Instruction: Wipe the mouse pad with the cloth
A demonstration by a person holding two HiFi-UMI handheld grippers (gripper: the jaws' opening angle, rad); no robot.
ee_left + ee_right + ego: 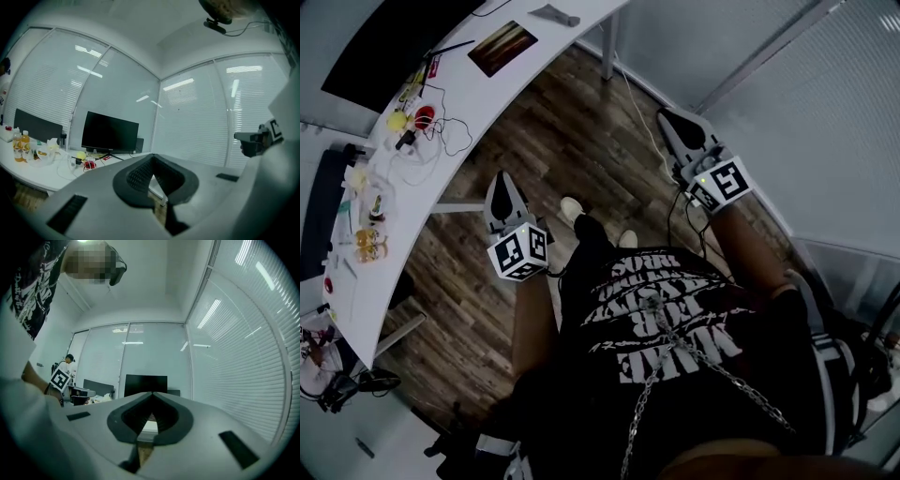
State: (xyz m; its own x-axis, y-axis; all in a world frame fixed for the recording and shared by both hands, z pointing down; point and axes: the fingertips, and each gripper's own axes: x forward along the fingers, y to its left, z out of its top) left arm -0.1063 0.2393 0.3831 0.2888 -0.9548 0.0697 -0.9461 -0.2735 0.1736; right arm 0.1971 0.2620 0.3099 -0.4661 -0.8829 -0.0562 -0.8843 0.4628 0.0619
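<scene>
The mouse pad, a dark rectangle with an orange-brown picture, lies on the white desk at the top of the head view. A crumpled grey cloth lies just right of it near the desk's end. Both grippers hang in the air over the wooden floor, well short of the desk. My left gripper points toward the desk, and its jaws meet at the tip with nothing between them. My right gripper is farther right near the glass wall, also shut and empty.
A black monitor stands on the desk beside tangled cables with yellow and red items and small bottles. A glass wall with blinds runs along the right. A desk leg stands ahead on the wood floor.
</scene>
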